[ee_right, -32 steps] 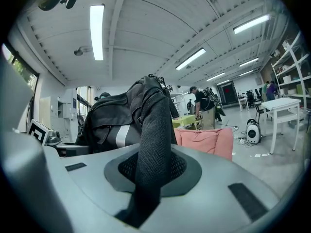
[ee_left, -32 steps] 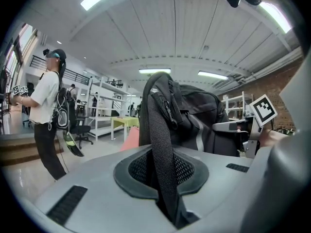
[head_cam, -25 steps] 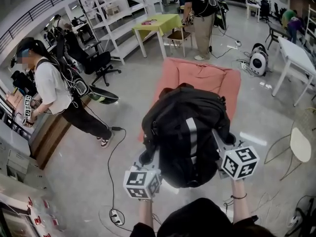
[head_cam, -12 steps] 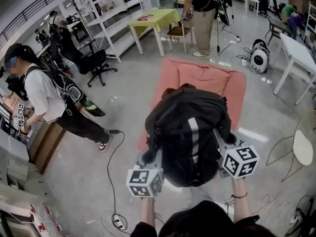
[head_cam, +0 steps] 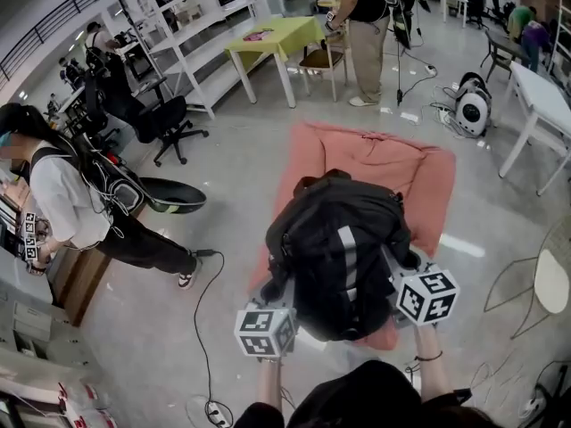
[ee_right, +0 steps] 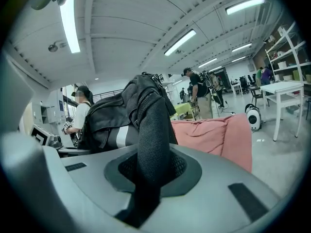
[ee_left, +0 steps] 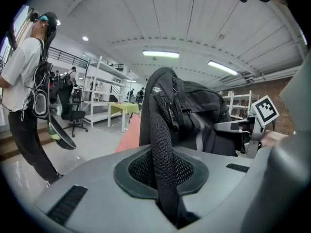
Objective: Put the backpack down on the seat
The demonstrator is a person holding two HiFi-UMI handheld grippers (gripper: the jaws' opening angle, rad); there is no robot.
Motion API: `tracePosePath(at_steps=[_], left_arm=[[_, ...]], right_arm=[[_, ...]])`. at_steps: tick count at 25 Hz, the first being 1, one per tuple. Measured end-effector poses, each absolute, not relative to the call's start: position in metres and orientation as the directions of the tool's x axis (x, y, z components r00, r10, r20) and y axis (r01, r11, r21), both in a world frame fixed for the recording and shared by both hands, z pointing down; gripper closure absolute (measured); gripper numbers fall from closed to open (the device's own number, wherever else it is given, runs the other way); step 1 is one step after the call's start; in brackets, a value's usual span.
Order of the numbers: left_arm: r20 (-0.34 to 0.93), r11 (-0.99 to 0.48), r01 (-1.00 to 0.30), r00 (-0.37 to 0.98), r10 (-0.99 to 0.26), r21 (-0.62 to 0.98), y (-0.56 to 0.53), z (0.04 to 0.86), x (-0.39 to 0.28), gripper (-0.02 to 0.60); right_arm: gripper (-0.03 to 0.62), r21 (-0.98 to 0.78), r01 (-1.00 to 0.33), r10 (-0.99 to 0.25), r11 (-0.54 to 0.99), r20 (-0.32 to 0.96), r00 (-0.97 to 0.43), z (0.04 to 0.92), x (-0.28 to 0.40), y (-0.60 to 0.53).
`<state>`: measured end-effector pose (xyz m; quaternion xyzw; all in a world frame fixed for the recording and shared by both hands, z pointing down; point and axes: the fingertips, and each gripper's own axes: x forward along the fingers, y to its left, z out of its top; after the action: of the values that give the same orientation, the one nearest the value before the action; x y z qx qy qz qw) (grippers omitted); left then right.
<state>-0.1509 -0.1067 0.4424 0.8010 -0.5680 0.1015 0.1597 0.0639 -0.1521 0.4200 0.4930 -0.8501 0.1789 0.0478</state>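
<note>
I hold a black backpack (head_cam: 339,248) with a grey stripe in the air over the near end of a salmon-pink cushioned seat (head_cam: 375,154) on the floor. My left gripper (head_cam: 268,291) is shut on a thin webbing strap (ee_left: 163,169) at the bag's left side. My right gripper (head_cam: 401,264) is shut on a padded mesh shoulder strap (ee_right: 150,144) at its right side. In the left gripper view the backpack (ee_left: 204,115) hangs ahead with the seat (ee_left: 129,135) behind it. The right gripper view shows the seat (ee_right: 214,135) just beyond the bag.
A person (head_cam: 71,203) with gear on the back bends over at the left. A cable runs to a power strip (head_cam: 210,410) on the floor near my feet. A green table (head_cam: 272,38), an office chair (head_cam: 169,119), a white table (head_cam: 535,96) and another person (head_cam: 366,25) stand farther off.
I have carried the backpack forward, so it now hangs over the seat's near end. The person at the left has drifted further left. Both grips are unchanged.
</note>
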Motion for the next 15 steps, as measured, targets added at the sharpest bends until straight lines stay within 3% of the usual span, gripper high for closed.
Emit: tracePosePath(at_steps=[15], left_arm=[[0.471,-0.278,-0.942,0.336,-0.816,0.190,-0.191,0.509,-0.156,0.534]], right_arm=[[0.533,-0.307,-0.853,-0.767,0.423,0.380,-0.517,0.483,0.058,-0.238]])
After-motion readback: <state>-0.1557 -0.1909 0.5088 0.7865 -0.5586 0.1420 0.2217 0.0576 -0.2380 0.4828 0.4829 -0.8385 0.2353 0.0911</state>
